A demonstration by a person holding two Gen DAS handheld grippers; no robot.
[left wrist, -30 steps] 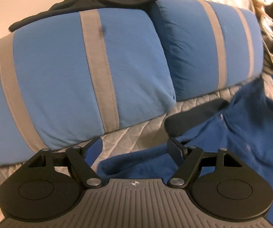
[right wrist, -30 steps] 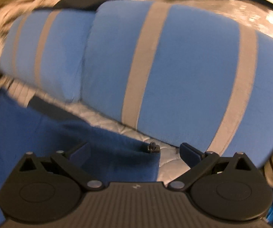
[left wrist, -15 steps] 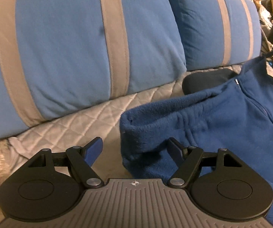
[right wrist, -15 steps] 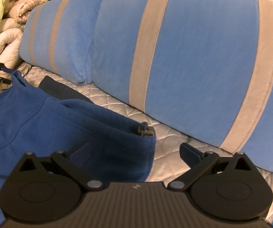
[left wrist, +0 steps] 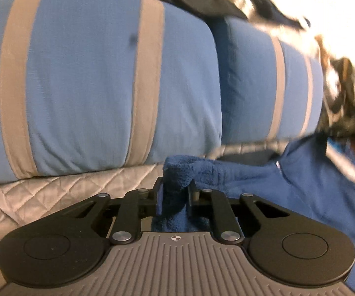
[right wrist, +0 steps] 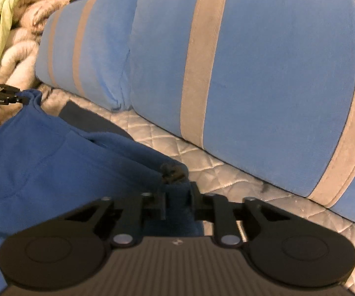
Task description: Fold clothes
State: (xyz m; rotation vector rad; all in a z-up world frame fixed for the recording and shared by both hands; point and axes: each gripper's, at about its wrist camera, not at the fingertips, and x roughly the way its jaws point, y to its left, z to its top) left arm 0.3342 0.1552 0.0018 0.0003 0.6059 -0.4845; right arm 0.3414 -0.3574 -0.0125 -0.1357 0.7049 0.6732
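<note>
Both our grippers have just been closing. Through the left wrist, our left gripper (left wrist: 175, 194) pinches the blue fleece (left wrist: 300, 192) corner on the quilted bed (left wrist: 54, 187). Through the right wrist, our right gripper (right wrist: 177, 202) clamps its other corner, below striped pillows (right wrist: 276, 86).

A bedroom: striped pillows (left wrist: 108, 81) on a quilted mattress (right wrist: 226, 172).

Both the left gripper (left wrist: 175, 194) and the right gripper (right wrist: 177, 201) point downward, jaws just closed, each pinching blue fabric between its pads.
</note>
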